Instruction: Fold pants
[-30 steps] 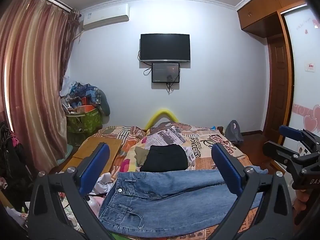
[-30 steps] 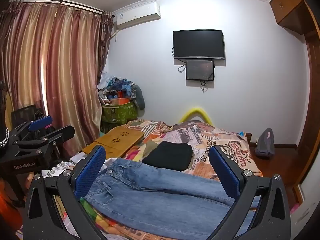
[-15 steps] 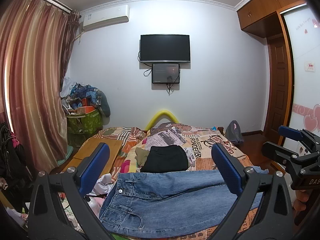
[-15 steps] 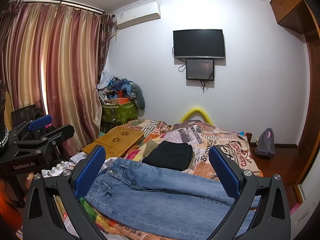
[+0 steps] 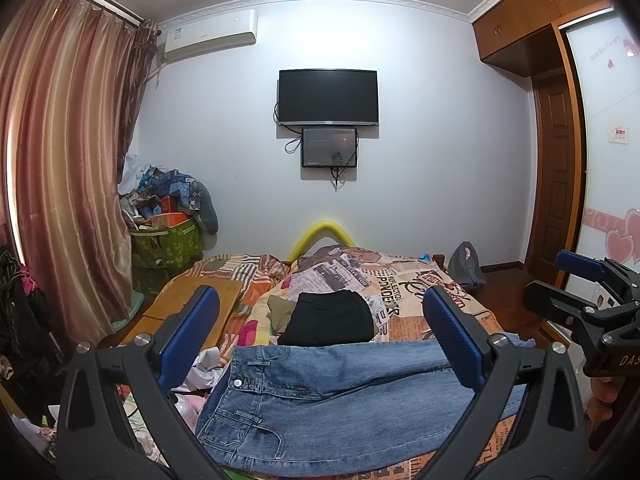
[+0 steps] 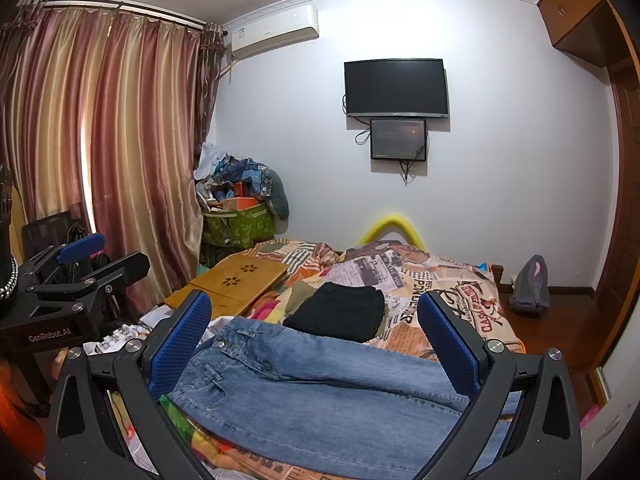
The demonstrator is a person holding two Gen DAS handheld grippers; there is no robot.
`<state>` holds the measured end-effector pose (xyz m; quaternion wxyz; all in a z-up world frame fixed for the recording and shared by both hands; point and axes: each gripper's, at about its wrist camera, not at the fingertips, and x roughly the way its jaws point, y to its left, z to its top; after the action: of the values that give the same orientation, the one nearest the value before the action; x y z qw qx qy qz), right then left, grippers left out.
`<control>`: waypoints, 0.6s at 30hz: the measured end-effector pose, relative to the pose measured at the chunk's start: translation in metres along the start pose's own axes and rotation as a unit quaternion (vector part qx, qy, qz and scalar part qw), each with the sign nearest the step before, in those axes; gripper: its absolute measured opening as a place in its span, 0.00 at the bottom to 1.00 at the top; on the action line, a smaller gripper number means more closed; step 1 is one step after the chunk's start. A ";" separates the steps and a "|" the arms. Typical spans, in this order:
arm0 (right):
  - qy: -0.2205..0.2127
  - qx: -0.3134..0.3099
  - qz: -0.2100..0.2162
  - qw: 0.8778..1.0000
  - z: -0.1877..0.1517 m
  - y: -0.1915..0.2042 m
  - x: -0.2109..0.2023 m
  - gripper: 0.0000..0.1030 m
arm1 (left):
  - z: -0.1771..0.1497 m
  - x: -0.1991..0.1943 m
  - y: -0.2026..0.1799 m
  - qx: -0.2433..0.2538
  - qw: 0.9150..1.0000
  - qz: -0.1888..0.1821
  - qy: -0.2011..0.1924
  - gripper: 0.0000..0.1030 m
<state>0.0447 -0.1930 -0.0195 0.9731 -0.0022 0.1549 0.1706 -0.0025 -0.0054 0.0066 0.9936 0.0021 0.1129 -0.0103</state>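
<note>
**Both grippers spread wide above jeans on the bed**

In the left wrist view the left gripper (image 5: pixel 320 332) fills the near edge, its blue pads (image 5: pixel 188 336) splayed far apart and holding nothing; at 3 o'clock the right gripper (image 5: pixel 576 284) shows side-on, its jaws likewise parted and empty, with part of a hand (image 5: pixel 600 404) under it. In the right wrist view the right gripper (image 6: pixel 314 330) stands released in the same way; the left gripper (image 6: pixel 102 254) sits at 9 o'clock, jaws apart.

Just beyond the pads the jeans (image 5: pixel 332 396) lie flat across the near end of the bed (image 5: pixel 412 300), waistband toward 9 o'clock, legs running toward 3 o'clock, one leg lying over the other; neither gripper touches them. Past the jeans, toward 12 o'clock, a folded black garment (image 5: pixel 330 318) rests on the patterned cover, just beside the denim's far edge. At 10 o'clock a wooden tray (image 6: pixel 232 284) lies on the bed's left side; farther off stands a green box (image 5: pixel 168 242) heaped with clutter, beside the curtain (image 5: pixel 60 180). A grey bag (image 5: pixel 466 264) sits on the floor at 2 o'clock. On the far wall hangs a TV (image 5: pixel 328 96) with a small screen (image 5: pixel 329 147) under it; an air conditioner (image 5: pixel 210 36) is mounted at 11 o'clock.
</note>
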 end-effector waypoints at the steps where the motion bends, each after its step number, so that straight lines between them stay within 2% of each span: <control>1: 0.000 0.000 0.000 1.000 0.000 -0.001 0.000 1.00 | 0.000 0.000 0.000 0.001 1.000 0.000 0.000 1.00; 18: 0.001 0.003 0.001 1.000 0.000 -0.002 0.002 1.00 | 0.000 0.001 -0.003 0.003 1.000 -0.002 -0.003 1.00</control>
<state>0.0469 -0.1947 -0.0205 0.9727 0.0007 0.1567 0.1710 -0.0012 -0.0089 0.0064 0.9939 0.0045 0.1099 -0.0124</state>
